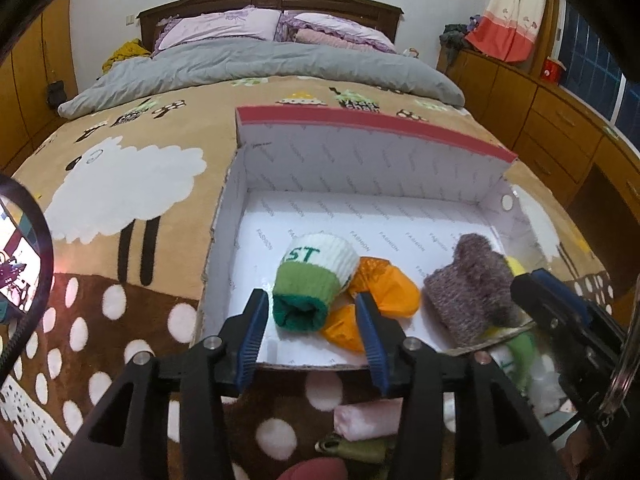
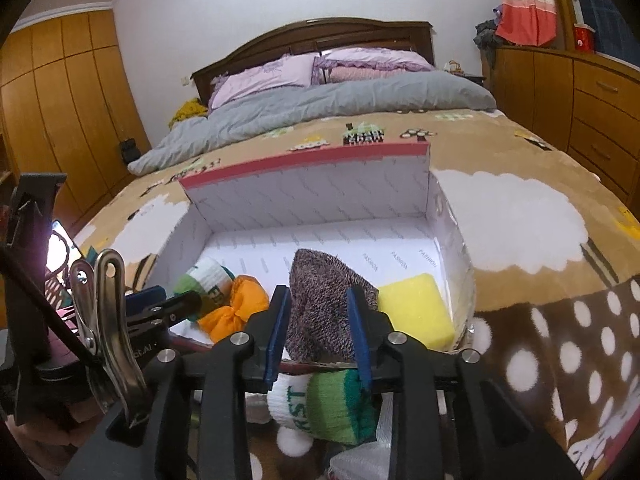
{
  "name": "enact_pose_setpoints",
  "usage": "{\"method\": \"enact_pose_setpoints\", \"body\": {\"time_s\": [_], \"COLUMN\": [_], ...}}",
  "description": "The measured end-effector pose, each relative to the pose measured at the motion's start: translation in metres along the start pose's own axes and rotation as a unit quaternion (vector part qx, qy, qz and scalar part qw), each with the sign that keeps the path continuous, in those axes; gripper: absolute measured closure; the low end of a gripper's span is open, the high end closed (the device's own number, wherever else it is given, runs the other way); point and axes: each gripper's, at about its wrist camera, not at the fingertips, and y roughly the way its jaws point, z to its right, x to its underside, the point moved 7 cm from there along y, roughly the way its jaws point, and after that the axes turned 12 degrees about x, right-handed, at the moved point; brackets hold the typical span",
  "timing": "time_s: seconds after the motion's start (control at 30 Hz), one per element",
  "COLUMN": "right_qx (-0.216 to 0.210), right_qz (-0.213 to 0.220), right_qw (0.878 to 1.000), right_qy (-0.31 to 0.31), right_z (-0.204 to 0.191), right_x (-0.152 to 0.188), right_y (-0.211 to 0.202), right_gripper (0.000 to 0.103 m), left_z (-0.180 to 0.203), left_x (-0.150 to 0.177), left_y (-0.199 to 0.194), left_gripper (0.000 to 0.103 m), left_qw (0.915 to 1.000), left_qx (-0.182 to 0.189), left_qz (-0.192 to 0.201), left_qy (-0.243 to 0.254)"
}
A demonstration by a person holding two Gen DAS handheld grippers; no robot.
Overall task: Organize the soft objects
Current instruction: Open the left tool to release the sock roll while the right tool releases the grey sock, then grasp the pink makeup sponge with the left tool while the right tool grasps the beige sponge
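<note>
An open white cardboard box (image 1: 360,152) with a red rim sits on the bed. Inside lie a rolled green-and-white sock (image 1: 312,284), an orange soft item (image 1: 384,284), a grey-purple knit item (image 1: 468,280) and a yellow sponge (image 2: 416,308). My left gripper (image 1: 314,320) is open at the box's near edge, its fingers either side of the sock roll. My right gripper (image 2: 318,320) is open around the near end of the knit item (image 2: 324,300). A second green-and-white sock roll (image 2: 324,404) lies outside the box below it.
The bed has a brown sheep-pattern blanket (image 1: 132,184) and grey duvet (image 1: 240,64). A pink item (image 1: 368,420) and an olive item (image 1: 352,446) lie on the blanket before the box. Wooden cabinets (image 2: 600,92) stand right, wardrobes (image 2: 60,100) left.
</note>
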Motion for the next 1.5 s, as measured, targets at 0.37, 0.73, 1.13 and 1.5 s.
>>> {"method": "enact_pose_setpoints", "body": {"time_s": [0.37, 0.73, 1.13, 1.5], "right_qx": [0.001, -0.001, 0.001, -0.028], "right_qz": [0.001, -0.003, -0.020, -0.039], "right_qw": [1.000, 1.000, 0.999, 0.998], "right_qy": [0.009, 0.002, -0.039, -0.048], "right_z": [0.003, 0.005, 0.010, -0.007], "right_x": [0.000, 0.016, 0.053, 0.076], "right_y": [-0.030, -0.060, -0.083, -0.088], "right_gripper": [0.066, 0.066, 0.065, 0.065], "left_z": [0.008, 0.005, -0.012, -0.009], "left_x": [0.000, 0.021, 0.061, 0.102], "left_y": [-0.041, -0.066, -0.085, -0.067], "left_gripper": [0.055, 0.055, 0.055, 0.055], "left_qw": [0.9998, 0.9998, 1.0000, 0.9986], "left_qx": [0.000, 0.009, -0.003, 0.029], "left_qz": [0.022, 0.014, -0.001, -0.045], "left_qy": [-0.001, -0.011, -0.008, -0.001]}}
